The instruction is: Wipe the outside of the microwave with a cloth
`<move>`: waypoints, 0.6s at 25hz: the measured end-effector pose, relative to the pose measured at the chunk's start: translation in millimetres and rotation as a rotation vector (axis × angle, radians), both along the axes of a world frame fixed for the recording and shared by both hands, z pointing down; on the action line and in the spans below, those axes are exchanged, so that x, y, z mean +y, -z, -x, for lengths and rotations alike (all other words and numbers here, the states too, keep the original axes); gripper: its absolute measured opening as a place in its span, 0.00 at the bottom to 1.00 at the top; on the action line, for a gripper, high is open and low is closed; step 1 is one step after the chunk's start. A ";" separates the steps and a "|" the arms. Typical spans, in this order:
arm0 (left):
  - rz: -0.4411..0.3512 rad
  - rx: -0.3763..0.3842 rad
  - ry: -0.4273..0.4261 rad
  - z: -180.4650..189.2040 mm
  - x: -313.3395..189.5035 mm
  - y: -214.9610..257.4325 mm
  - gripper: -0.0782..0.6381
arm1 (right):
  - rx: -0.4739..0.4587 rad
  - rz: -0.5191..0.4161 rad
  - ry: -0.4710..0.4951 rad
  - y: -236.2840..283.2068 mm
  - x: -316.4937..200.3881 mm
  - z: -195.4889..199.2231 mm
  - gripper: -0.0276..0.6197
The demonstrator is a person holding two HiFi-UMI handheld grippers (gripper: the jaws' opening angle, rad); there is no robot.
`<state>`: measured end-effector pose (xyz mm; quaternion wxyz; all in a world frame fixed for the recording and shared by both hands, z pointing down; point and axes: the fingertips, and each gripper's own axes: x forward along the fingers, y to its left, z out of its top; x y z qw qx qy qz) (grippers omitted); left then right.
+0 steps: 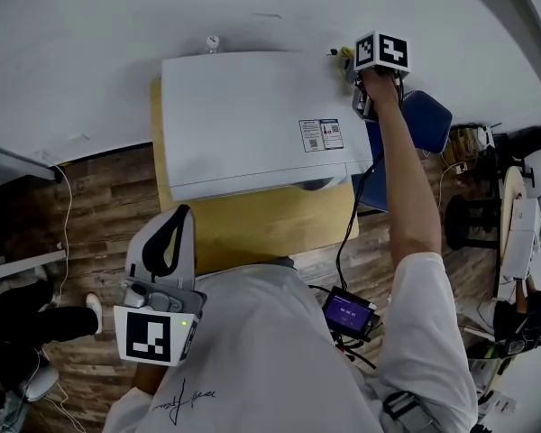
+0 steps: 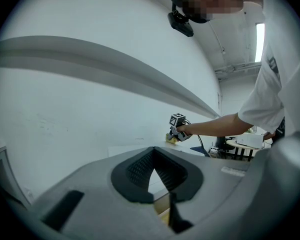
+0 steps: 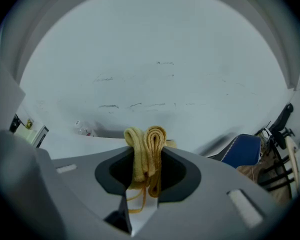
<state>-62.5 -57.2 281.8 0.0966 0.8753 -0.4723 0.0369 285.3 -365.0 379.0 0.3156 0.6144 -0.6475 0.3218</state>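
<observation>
The white microwave (image 1: 252,120) stands on a wooden table (image 1: 270,228) against the white wall. My right gripper (image 1: 353,72) is at the microwave's back right corner, shut on a folded yellow cloth (image 3: 147,151) that sticks up between its jaws. The cloth (image 1: 344,54) sits at the top's rear edge by the wall. The left gripper view shows that gripper (image 2: 177,127) and the cloth (image 2: 171,138) far across the microwave top (image 2: 132,151). My left gripper (image 1: 182,213) is held low near my body, off the table's front left corner, shut with nothing between its jaws.
A blue chair (image 1: 415,138) stands right of the microwave. A small screen device (image 1: 347,314) hangs at my waist with cables. A round table (image 1: 516,215) with clutter is at the far right. Someone's legs (image 1: 27,323) are at the lower left.
</observation>
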 end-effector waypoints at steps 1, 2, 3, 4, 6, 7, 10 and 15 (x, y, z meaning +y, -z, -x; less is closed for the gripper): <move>-0.001 0.000 -0.006 -1.3 0.7 0.2 0.10 | -0.003 -0.002 0.001 0.1 0.2 2.4 0.22; 0.000 0.001 -0.010 -1.9 1.5 0.3 0.10 | -0.005 -0.003 0.002 0.2 0.5 4.9 0.22; 0.003 0.005 -0.010 -1.9 2.1 0.3 0.10 | -0.003 -0.004 0.003 0.2 0.8 7.2 0.22; 0.004 0.008 -0.009 -1.4 2.7 0.2 0.10 | 0.001 -0.003 0.006 0.1 1.0 9.3 0.22; 0.003 0.004 -0.011 0.8 3.9 -1.2 0.10 | 0.004 -0.002 0.011 0.0 0.9 13.1 0.22; 0.009 0.004 -0.007 2.6 4.0 -2.2 0.10 | 0.000 -0.002 0.012 0.0 0.6 15.4 0.22; 0.030 0.024 0.018 9.0 3.3 -3.4 0.10 | -0.026 -0.001 0.019 -0.3 0.2 27.1 0.22; 0.015 0.023 0.025 17.4 4.5 -0.4 0.10 | -0.048 0.002 0.051 -0.1 0.3 54.5 0.22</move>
